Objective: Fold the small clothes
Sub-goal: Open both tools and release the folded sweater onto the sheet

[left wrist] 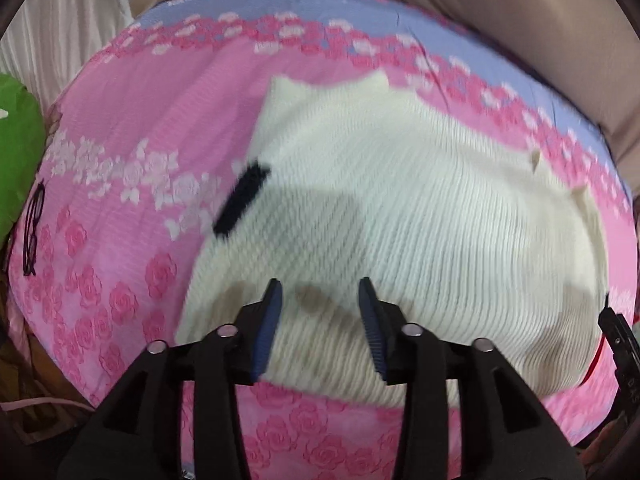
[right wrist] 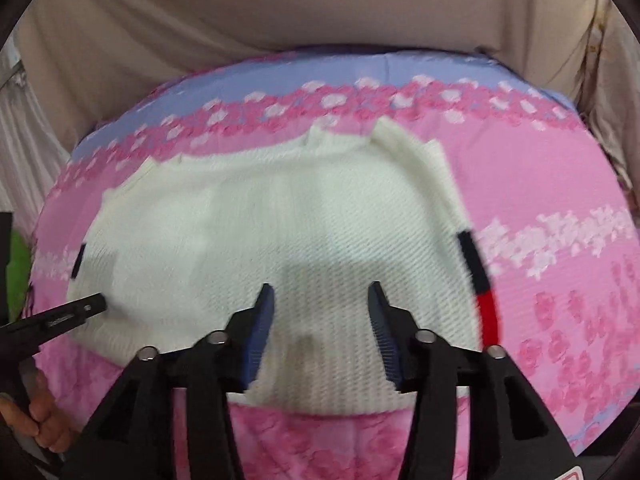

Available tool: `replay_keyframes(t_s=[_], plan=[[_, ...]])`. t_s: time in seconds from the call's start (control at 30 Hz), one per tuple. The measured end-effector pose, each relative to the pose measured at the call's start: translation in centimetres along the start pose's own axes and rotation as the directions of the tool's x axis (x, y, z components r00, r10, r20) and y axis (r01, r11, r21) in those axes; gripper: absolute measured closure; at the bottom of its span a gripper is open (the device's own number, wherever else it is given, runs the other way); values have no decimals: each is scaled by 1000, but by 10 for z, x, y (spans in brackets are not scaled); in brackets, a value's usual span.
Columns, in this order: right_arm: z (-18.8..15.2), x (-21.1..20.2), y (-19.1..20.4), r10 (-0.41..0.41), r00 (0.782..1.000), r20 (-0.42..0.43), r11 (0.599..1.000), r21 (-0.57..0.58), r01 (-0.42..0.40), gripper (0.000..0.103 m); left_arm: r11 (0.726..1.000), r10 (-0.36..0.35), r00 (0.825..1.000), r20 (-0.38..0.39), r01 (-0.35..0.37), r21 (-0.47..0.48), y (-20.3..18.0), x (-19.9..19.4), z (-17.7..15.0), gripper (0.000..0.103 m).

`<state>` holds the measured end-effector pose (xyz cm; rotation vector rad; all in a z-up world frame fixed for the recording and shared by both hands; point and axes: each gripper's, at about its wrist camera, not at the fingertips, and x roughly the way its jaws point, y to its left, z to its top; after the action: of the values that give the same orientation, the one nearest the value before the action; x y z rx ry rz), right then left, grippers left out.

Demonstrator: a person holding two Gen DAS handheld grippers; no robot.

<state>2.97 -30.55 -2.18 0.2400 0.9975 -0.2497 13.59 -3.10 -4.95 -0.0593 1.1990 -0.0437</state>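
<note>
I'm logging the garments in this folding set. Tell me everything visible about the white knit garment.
The white knit garment is cream-white ribbed knit, soft-looking, lying spread flat on the pink rose-patterned bedspread. A black-and-red band trims its right edge; a black band trims the left. Small points of fabric stick up along its far edge. Both grippers hover open over its near edge, nothing between their jaws; contact cannot be told.

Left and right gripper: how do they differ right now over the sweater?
The left gripper hangs over the cream sweater near its black cuff; the right gripper hangs near the black-and-red cuff. The right's jaws stand slightly wider. Both are open, holding nothing, above the near hem.
</note>
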Motion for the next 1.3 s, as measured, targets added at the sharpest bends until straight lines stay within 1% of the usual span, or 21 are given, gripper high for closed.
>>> replay_keyframes(t_s=[0.07, 0.13, 0.27, 0.3, 0.33, 0.37, 0.4, 0.43, 0.5, 0.53, 0.6, 0.63, 0.7, 0.8, 0.87, 0.93, 1.03, 1.07, 1.13, 1.2, 1.3], plan=[[15, 7, -28, -79, 997, 3, 996, 33, 79, 43, 1000, 20, 999, 31, -20, -3, 1, 2, 20, 59], [29, 23, -57, -118, 993, -26, 989, 85, 120, 43, 999, 40, 998, 44, -40, -6, 1, 9, 38, 59], [49, 51, -76, -140, 989, -51, 983, 108, 145, 43, 998, 65, 998, 17, -65, -12, 0, 45, 71, 59], [54, 58, -77, -132, 990, -57, 985, 104, 138, 43, 997, 82, 997, 12, -82, -11, -1, 51, 73, 61], [58, 67, -77, -117, 991, -65, 987, 103, 124, 43, 994, 108, 994, 19, -108, -13, 0, 56, 77, 68], [60, 74, -76, -104, 992, -75, 989, 101, 112, 60, 992, 128, 991, 35, -128, -17, 1, 59, 80, 75], [62, 79, -74, -91, 992, -82, 990, 96, 98, 88, 991, 131, 990, 43, -130, -20, 4, 60, 83, 78], [68, 80, -72, -91, 993, -76, 991, 94, 98, 97, 990, 138, 989, 44, -137, -24, 6, 61, 86, 79], [77, 68, -71, -113, 994, 13, 988, 104, 111, 96, 988, 150, 988, 37, -149, -25, 7, 67, 89, 79], [80, 70, -71, -126, 992, 25, 988, 96, 123, 96, 986, 164, 986, 42, -164, -15, 6, 70, 90, 78], [82, 104, -77, -153, 985, -80, 986, 56, 158, 96, 981, 195, 980, 48, -195, 10, 0, 70, 91, 78], [82, 109, -78, -153, 984, -91, 986, 51, 158, 95, 981, 195, 980, 42, -196, 13, 0, 69, 92, 77], [84, 94, -74, -179, 983, -51, 983, 42, 181, 88, 987, 162, 986, 42, -162, -4, 4, 59, 89, 77], [75, 47, -61, -163, 985, 48, 985, 59, 160, 82, 992, 127, 990, 60, -127, -7, 12, 33, 69, 76], [56, 18, -45, -113, 990, 83, 993, 36, 110, 81, 993, 118, 992, 54, -117, -8, 18, 21, 48, 67], [32, 3, -23, -54, 996, 72, 998, -9, 55, 81, 993, 118, 992, 38, -118, -3, 22, 13, 20, 66], [-10, -2, 22, 55, 998, 1, 995, -82, -55, 81, 989, 144, 989, 23, -145, 24, 21, 5, -13, 64], [-19, 1, 36, 77, 997, -21, 991, -108, -79, 81, 989, 147, 989, 12, -147, 33, 20, 4, -23, 61], [-32, 9, 63, 101, 994, -48, 981, -160, -107, 83, 989, 144, 989, -11, -143, 46, 19, 5, -32, 60], [-33, 18, 85, 110, 993, -54, 973, -196, -118, 85, 987, 150, 989, -10, -149, 67, 17, 4, -40, 60], [-29, 44, 107, 64, 996, -56, 970, -232, -76, 85, 986, 150, 989, -4, -150, 75, 19, -1, -42, 60]])
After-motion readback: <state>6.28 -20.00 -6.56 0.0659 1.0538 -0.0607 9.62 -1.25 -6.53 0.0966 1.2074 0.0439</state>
